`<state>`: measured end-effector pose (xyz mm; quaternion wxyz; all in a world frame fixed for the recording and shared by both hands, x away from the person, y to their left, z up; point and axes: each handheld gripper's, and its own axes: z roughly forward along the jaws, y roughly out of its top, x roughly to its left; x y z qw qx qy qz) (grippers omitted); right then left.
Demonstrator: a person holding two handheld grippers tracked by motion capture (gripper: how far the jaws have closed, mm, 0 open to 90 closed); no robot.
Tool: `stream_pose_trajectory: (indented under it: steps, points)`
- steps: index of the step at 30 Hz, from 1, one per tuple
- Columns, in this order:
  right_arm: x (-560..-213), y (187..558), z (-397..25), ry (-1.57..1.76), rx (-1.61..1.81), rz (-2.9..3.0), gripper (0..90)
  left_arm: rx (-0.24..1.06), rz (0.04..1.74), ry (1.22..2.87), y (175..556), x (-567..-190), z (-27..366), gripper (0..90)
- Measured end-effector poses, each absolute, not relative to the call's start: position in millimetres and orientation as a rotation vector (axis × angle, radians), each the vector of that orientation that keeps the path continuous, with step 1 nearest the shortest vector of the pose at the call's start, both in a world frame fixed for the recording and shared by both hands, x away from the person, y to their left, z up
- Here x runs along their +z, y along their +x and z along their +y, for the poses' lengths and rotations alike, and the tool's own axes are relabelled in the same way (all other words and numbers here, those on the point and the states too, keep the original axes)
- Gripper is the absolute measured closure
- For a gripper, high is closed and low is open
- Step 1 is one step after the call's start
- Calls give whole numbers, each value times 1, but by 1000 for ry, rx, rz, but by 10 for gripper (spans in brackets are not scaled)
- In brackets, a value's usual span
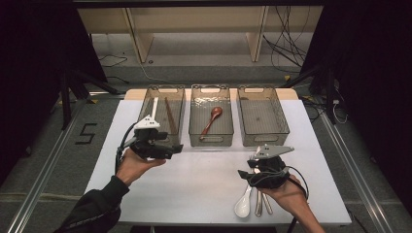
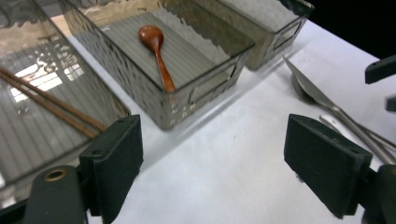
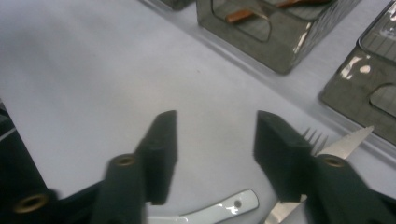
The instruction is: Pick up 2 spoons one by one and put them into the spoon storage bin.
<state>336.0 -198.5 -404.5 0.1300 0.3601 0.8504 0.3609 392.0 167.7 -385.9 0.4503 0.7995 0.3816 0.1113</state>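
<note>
From above, the right gripper [image 1: 254, 171] is hovering over a white spoon [image 1: 243, 204], a knife [image 1: 259, 201] and a fork [image 1: 267, 203] on the table [image 1: 204, 179], covering their upper ends. The right gripper view is showing the fork's tines [image 3: 314, 138] beside its spread, empty jaws. The left gripper [image 1: 171, 148] is also gaping empty.
</note>
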Motion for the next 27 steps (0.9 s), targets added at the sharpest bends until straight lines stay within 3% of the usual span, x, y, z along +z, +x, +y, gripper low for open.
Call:
stream_pose_trajectory:
  steps: [11, 27]
  points:
    - [-420, 338, -203, 1077, 822, 2540, 897, 312, 927, 1946, 366, -390, 187, 191]
    - [-449, 343, -204, 1184, 581, 2680, 900, 354, 953, 1935, 339, -397, 208, 191]
